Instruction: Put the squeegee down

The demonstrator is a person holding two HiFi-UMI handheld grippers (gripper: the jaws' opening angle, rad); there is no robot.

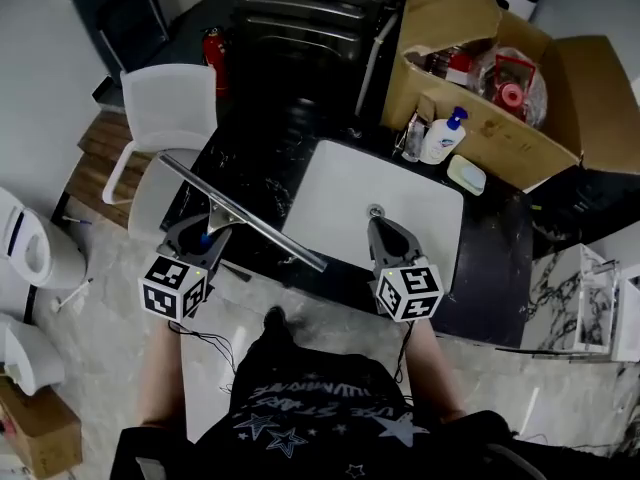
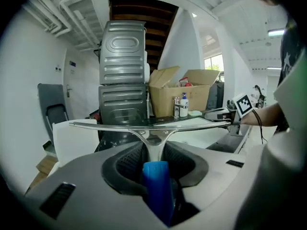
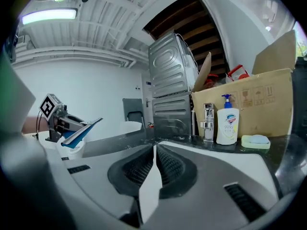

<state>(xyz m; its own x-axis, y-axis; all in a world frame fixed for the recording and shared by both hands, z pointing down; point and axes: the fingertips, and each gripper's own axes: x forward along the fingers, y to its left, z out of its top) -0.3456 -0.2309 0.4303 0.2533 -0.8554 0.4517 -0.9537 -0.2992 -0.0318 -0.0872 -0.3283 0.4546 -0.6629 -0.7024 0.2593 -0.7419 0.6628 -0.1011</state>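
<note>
Aloft, squeegee in left claw

Squeegee handle end inside left gripper

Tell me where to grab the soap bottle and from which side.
Grip the soap bottle round its body, below the pump, coming level from the sink side. It stands upright, with the box behind it and the tap close beside it, so the front looks like the freest approach.
</note>
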